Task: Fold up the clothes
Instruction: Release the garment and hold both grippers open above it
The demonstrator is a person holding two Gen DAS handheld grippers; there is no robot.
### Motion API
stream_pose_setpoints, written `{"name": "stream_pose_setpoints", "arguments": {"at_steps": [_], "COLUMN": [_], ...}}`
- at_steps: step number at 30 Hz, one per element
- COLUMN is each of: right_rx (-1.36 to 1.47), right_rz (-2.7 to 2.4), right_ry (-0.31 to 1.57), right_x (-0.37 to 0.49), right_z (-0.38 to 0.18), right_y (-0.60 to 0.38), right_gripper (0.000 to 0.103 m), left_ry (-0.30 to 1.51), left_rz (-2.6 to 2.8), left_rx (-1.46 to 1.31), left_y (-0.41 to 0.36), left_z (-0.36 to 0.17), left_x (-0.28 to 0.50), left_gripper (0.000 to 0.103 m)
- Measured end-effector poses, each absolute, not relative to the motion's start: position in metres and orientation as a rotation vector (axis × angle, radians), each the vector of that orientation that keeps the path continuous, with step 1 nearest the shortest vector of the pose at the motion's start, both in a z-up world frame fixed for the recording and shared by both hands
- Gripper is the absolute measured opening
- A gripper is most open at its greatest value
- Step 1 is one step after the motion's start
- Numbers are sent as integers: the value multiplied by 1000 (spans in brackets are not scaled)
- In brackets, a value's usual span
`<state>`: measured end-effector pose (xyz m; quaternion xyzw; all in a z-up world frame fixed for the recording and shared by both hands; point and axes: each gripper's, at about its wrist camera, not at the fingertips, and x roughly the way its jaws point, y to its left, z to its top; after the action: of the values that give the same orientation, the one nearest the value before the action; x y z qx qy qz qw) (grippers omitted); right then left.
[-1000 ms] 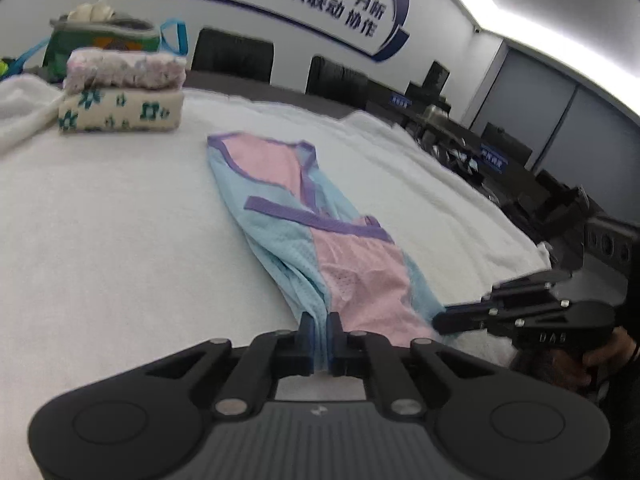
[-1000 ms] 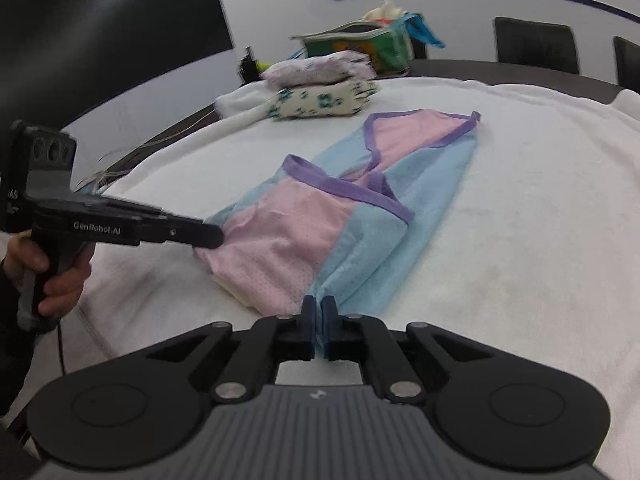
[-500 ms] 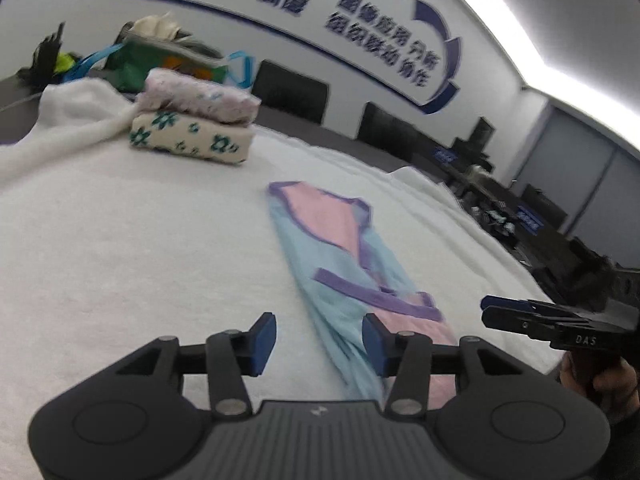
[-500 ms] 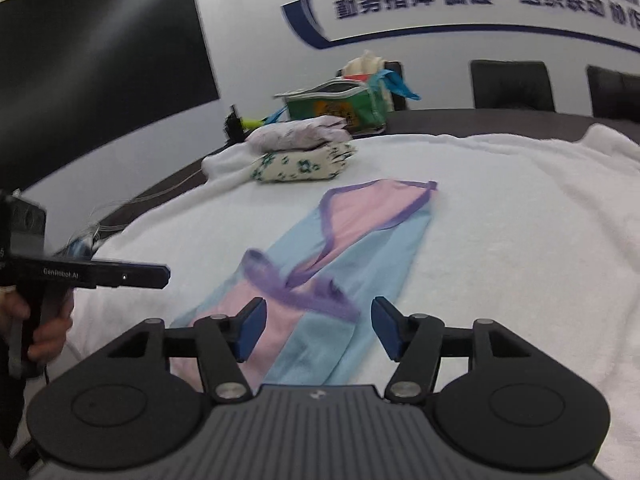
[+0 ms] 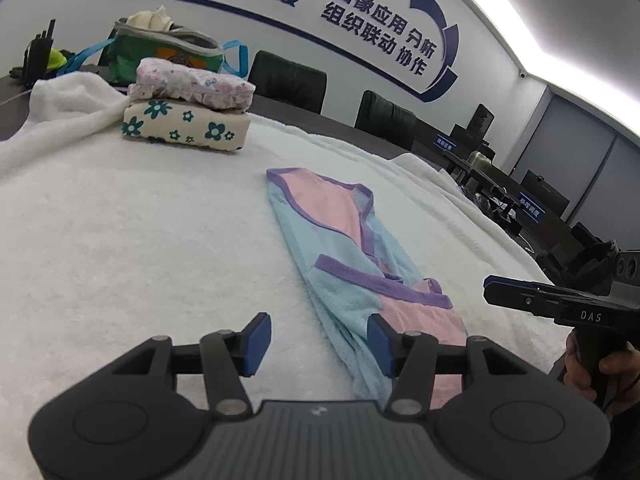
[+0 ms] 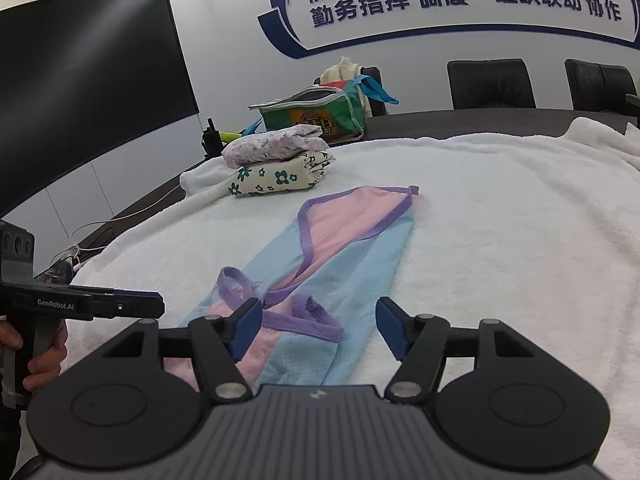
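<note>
Mesh fabric, thin and limp, makes up the pale blue and pink sleeveless garment with purple trim; I judge it very light, floppy and apt to slide or bunch on the fluffy white towel covering the tabletop. It lies in a long narrow strip, already folded lengthwise, running from the near edge of the tabletop toward the far side, its near end rumpled with a purple strap looped loosely. The trimmed hems and corners look like the firmest places to pinch; the open mesh would likely stretch.

The left tongs are opening, spread, nothing pressed by the pads, though the right pad stands in front of the garment's near end. The right tongs are likewise opening and spread, the cloth lying below and between them, unpinched.

The garment's nearest hem is hidden behind both tong bodies. Folded floral clothes sit stacked near the far left corner. How many layers the strip holds cannot be made out.
</note>
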<state>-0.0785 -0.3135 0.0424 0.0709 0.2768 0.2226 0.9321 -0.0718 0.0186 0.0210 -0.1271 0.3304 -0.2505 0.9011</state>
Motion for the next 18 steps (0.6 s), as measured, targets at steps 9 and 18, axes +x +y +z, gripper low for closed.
{"name": "stream_pose_setpoints", "arguments": {"at_steps": [9,18], "right_rx": [152,169], "right_rz": [469,447], "right_ry": [564,579], "right_x": [-70,-70], "right_z": [41,36], "right_y": [-309,-315], "right_gripper": [64,65], "left_ry": [672,690], "left_rz": [-509,-504], "left_rx": [-274,-267], "left_y": [16,14], "left_z": [27,23], "left_x": [-67,-66], "left_gripper": [52,53]}}
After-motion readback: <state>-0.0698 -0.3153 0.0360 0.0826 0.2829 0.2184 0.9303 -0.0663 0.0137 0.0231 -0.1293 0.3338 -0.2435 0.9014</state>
